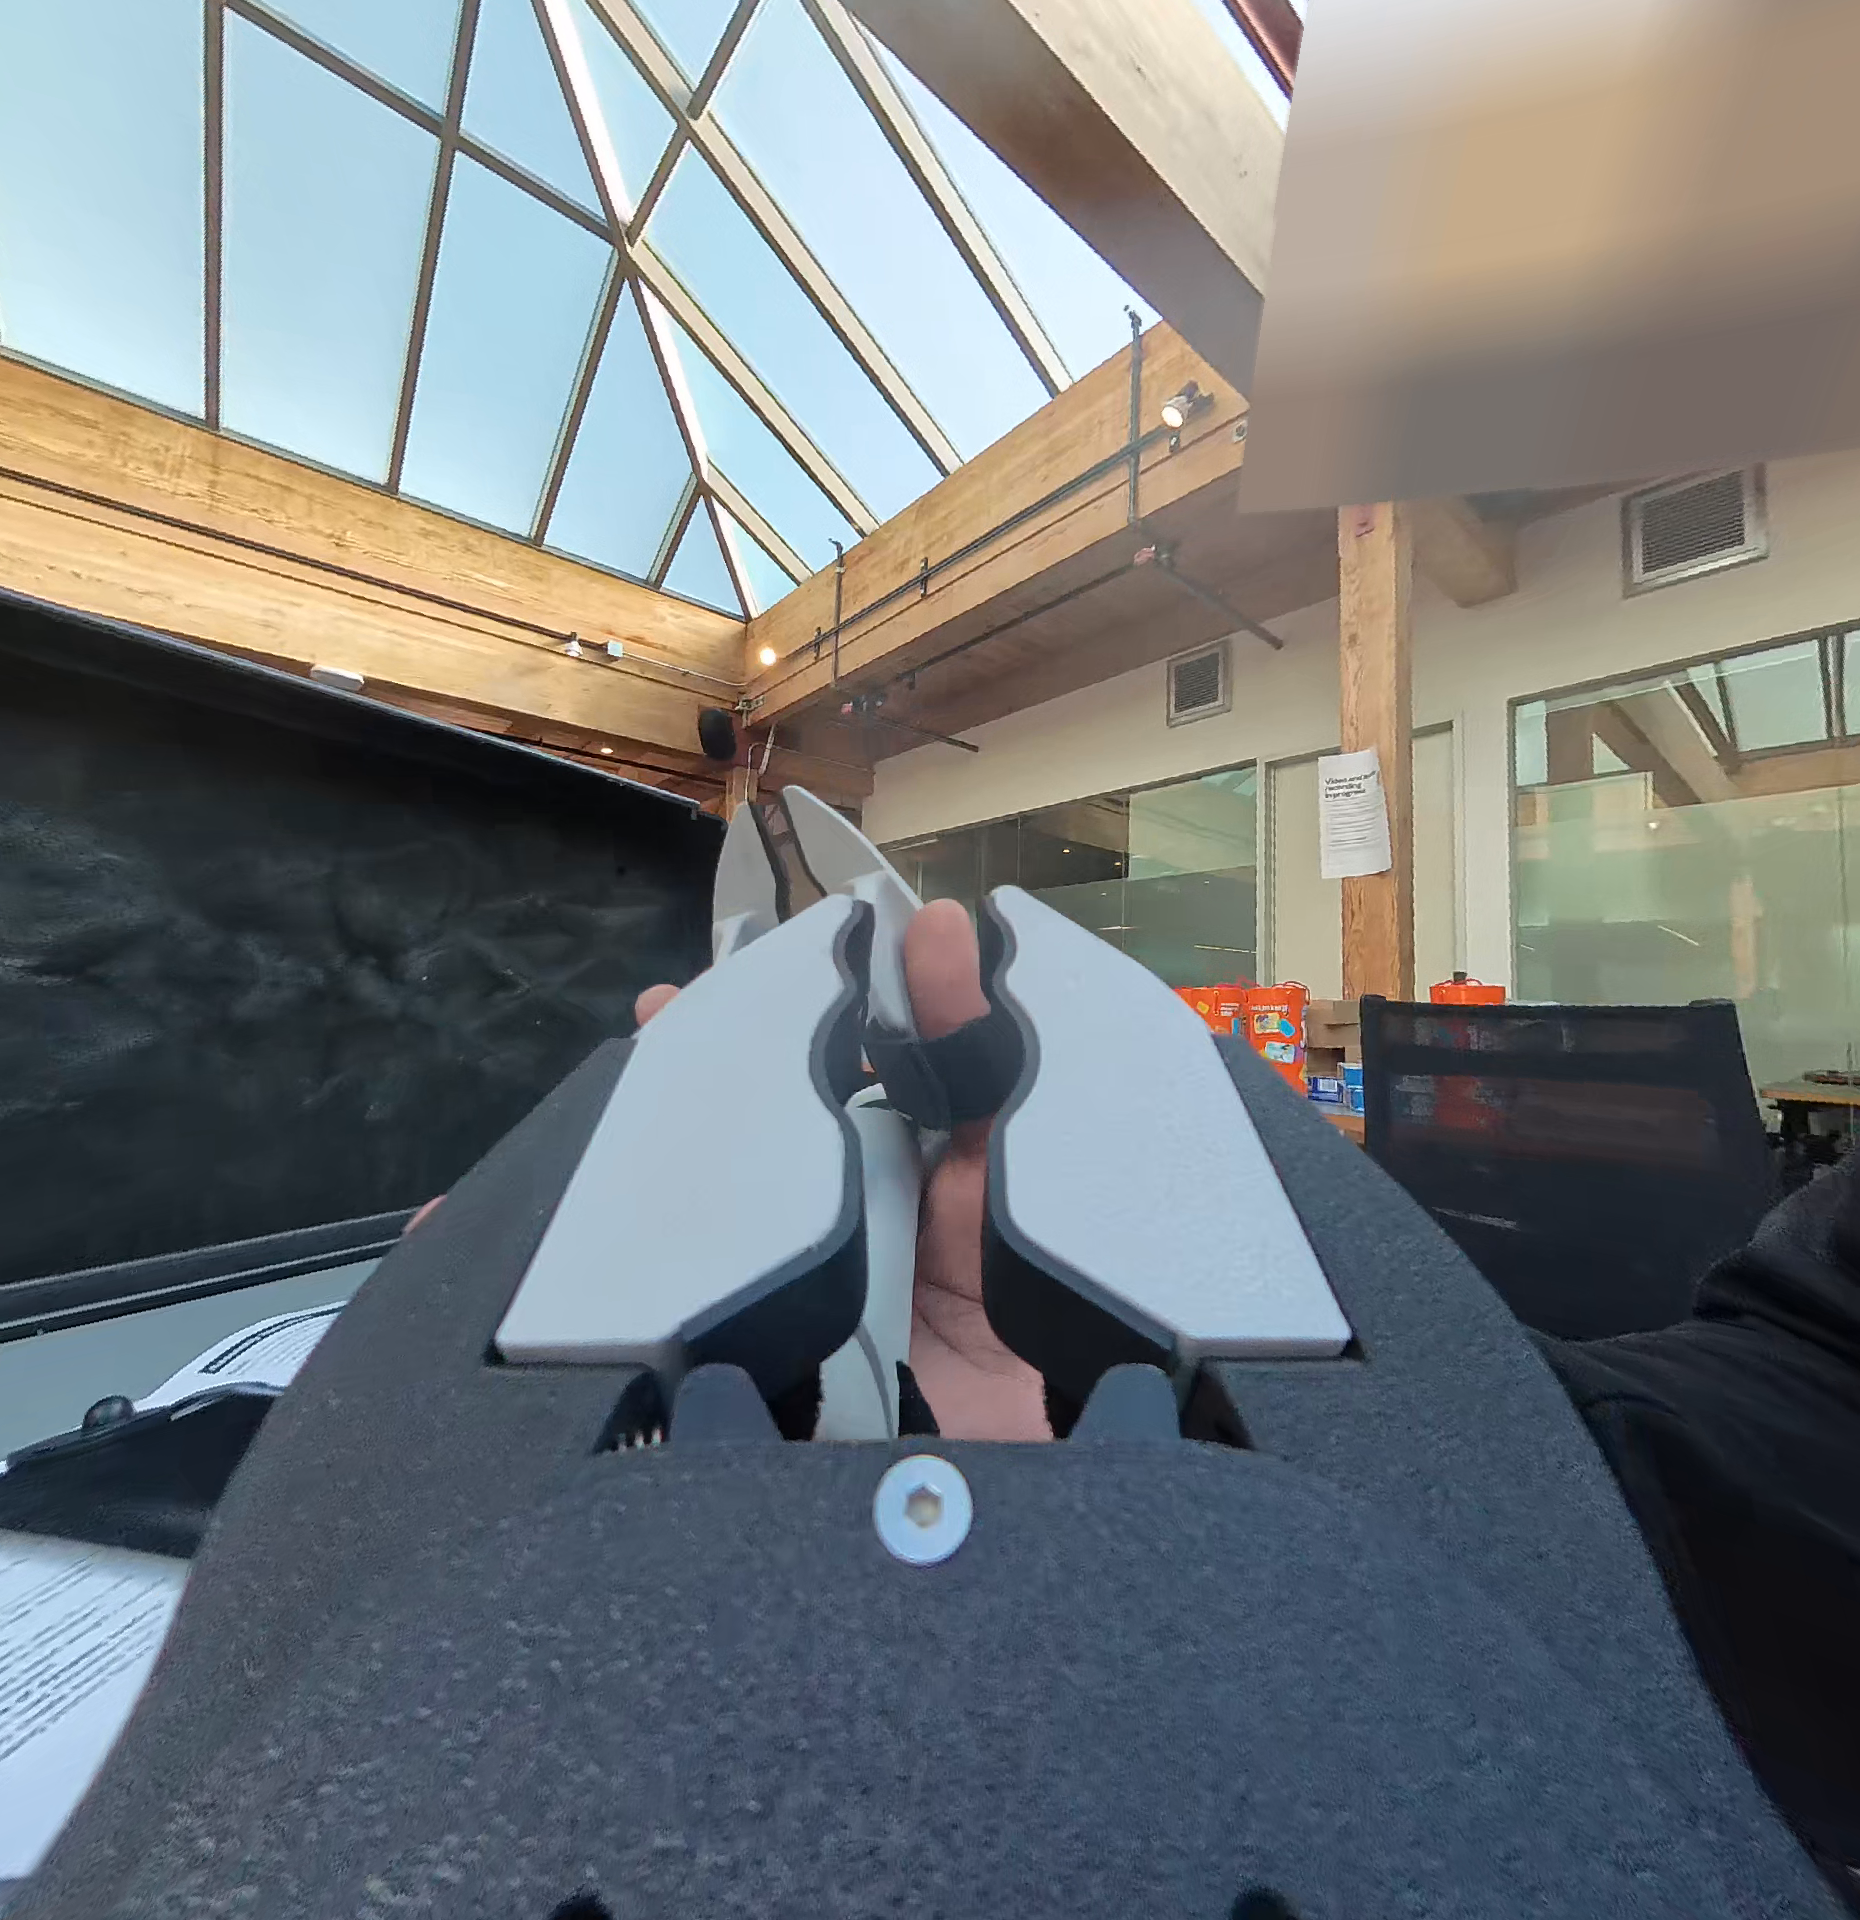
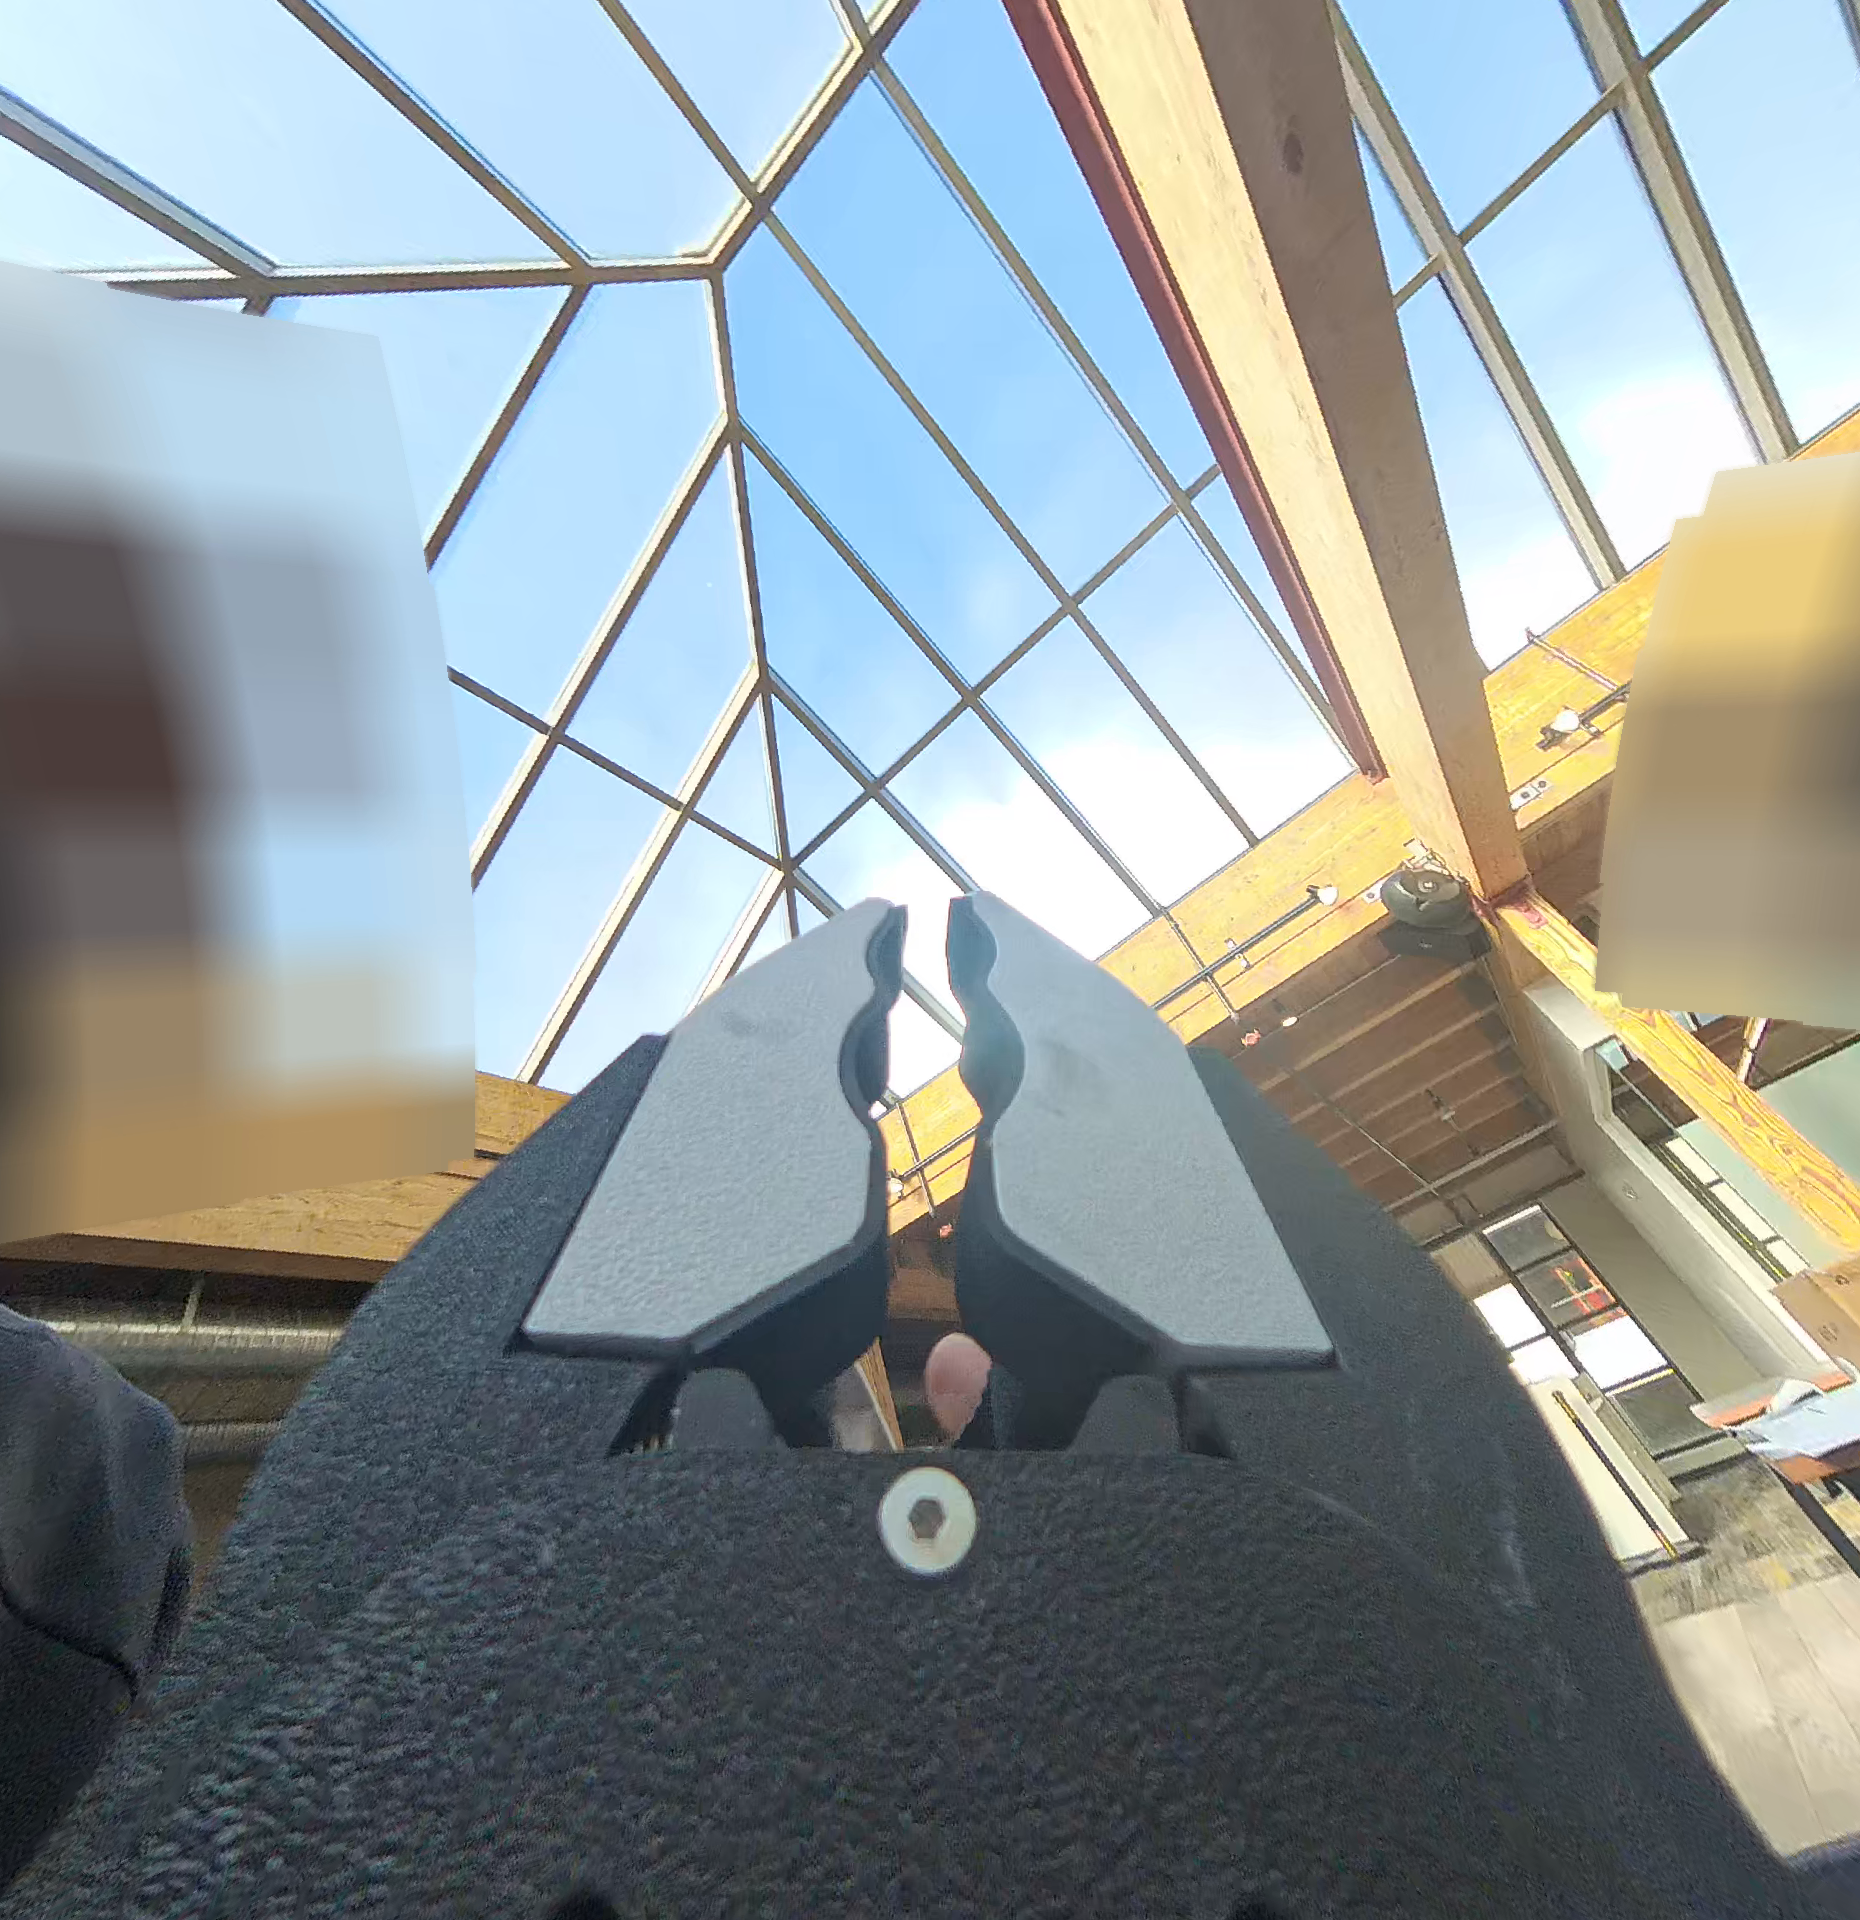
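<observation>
My left gripper (image 1: 924,914) points up toward the ceiling with its grey fingers (image 1: 739,1122) apart. Through the gap I see a person's finger (image 1: 941,966) in a black fingerless glove. Beside it is the other gripper (image 1: 801,862), farther off, with its grey tips slightly apart. I cannot see the left pads pressing on either one. My right gripper (image 2: 926,914) also points up at the skylight (image 2: 801,416). Its fingers (image 2: 739,1143) stand a narrow gap apart with only sky between them. A fingertip (image 2: 955,1387) shows low behind its fingers.
An open black case lid (image 1: 282,935) stands at the left, with printed papers (image 1: 53,1662) below it. A black mesh chair (image 1: 1560,1122) and orange boxes (image 1: 1258,1029) are at the right. A dark sleeve (image 1: 1788,1403) is at the right edge. Wooden beams (image 2: 1321,416) cross overhead. Some 9 cm of space lies between my two pairs of fingers.
</observation>
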### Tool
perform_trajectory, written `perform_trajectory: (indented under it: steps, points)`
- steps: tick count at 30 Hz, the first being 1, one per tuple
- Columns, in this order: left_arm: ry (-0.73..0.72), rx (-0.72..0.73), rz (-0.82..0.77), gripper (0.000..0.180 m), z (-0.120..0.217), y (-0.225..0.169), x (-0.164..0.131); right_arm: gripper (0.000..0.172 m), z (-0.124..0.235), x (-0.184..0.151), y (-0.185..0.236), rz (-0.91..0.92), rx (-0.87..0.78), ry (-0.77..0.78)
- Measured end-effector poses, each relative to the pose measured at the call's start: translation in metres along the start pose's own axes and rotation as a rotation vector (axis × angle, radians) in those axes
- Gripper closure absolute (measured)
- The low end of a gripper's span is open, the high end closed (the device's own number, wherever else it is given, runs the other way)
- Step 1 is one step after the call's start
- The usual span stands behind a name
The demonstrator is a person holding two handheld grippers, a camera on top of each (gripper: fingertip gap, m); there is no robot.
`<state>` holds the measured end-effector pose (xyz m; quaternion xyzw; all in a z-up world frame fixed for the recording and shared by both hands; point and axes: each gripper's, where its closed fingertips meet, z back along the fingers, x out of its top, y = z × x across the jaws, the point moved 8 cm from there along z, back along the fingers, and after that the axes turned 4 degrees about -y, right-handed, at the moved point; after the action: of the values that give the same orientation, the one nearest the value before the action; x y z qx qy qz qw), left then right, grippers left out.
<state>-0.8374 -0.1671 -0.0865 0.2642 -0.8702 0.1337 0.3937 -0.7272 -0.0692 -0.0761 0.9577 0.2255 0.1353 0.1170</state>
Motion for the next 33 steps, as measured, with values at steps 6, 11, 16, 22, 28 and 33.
perform_trajectory:
  steps: [6,11,16,22,28,33]
  points:
    - [0.004,0.091,-0.035,0.157,-0.02,-0.004,-0.02,0.144,-0.011,0.013,0.012,0.046,0.07,0.002]
    - [-0.016,0.124,-0.011,0.157,-0.022,-0.002,-0.022,0.11,-0.017,0.013,0.011,0.121,-0.023,0.075]
    - [-0.014,0.139,0.07,0.162,-0.021,-0.001,-0.024,0.111,-0.022,0.009,0.012,0.086,-0.042,0.122]
    - [-0.058,0.089,0.254,0.166,-0.016,0.002,-0.017,0.127,-0.024,0.01,0.01,-0.026,-0.079,0.083]
    - [-0.206,0.057,0.412,0.173,-0.003,0.011,-0.003,0.146,-0.015,0.021,0.003,0.178,-0.133,0.031]
    - [-0.457,0.227,0.423,0.177,0.025,0.041,0.018,0.163,-0.006,0.019,0.016,0.393,-0.098,0.345]
